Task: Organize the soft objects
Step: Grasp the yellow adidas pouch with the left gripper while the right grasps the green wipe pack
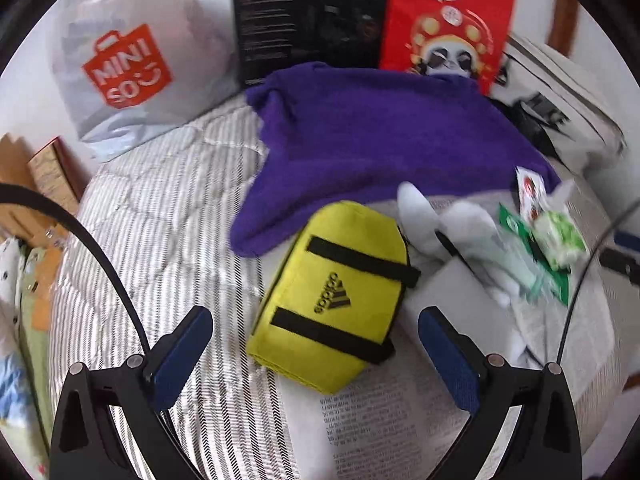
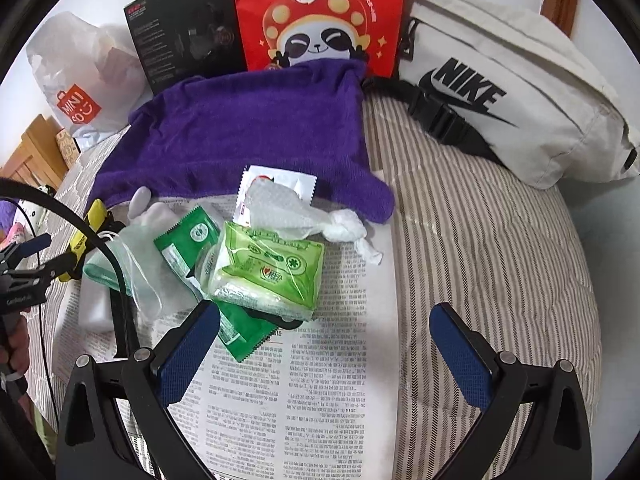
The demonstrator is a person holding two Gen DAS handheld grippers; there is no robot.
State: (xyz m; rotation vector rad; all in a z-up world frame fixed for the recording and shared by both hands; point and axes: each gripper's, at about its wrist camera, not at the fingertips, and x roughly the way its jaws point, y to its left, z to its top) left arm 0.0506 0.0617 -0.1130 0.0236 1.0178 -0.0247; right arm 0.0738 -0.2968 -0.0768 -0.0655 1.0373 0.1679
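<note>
Soft goods on a striped bed, both grippers spread wide and empty.

One yellow pouch (image 1: 334, 300) marked "adidas" lies between the left gripper (image 1: 316, 344) fingers' line of sight, partly on the newspaper (image 2: 304, 380), its long axis running from near-left to far-right, logo reading sideways. One purple towel (image 1: 372, 132) spreads behind it. The right gripper (image 2: 324, 344) hovers over the newsprint just short of one green tissue pack (image 2: 268, 272), two green sachets and a knotted white wipe (image 2: 316, 216). At the back stand one white "MINISO" bag (image 1: 132, 68), one black "HECATE" box (image 2: 188, 28), one red panda bag (image 2: 320, 12) marked "Hi", and one cream "NIKE" waist bag (image 2: 512, 92).
</note>
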